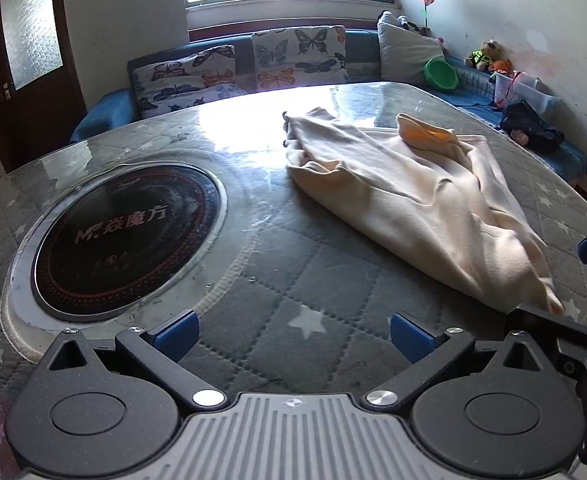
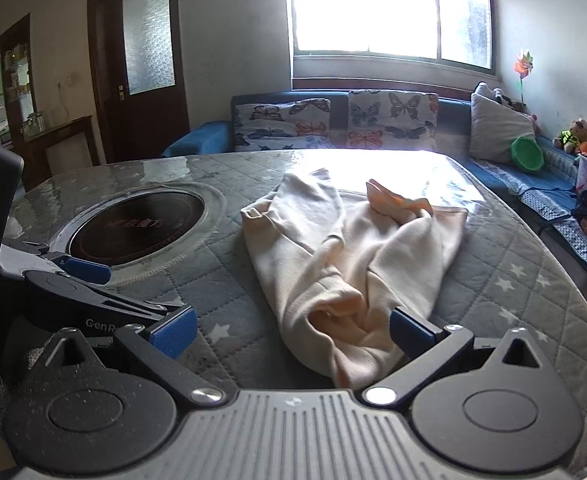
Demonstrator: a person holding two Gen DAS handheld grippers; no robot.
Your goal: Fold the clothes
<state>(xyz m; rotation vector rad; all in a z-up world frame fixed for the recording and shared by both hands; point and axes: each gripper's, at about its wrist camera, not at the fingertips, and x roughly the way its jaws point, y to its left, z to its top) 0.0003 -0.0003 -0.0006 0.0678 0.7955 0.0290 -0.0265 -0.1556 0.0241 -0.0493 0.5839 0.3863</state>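
A cream garment point(image 1: 413, 200) with an orange collar point(image 1: 429, 132) lies crumpled on the quilted, star-patterned table cover point(image 1: 305, 280), stretching from the far middle to the near right. My left gripper point(image 1: 293, 336) is open over bare cover, left of the garment's near end, with nothing between its fingers. In the right wrist view the garment point(image 2: 333, 248) runs toward me. Its near end sits between the spread fingers of my open right gripper point(image 2: 293, 332), against the right fingertip point(image 2: 411, 330). The left gripper point(image 2: 105, 292) shows at the left.
A round black induction hob point(image 1: 125, 240) is set into the table at the left. Behind the table runs a blue sofa point(image 2: 553, 196) with butterfly cushions point(image 1: 297, 56), a green bowl point(image 1: 441, 74) and toys. A dark door point(image 2: 137, 64) stands at the back left.
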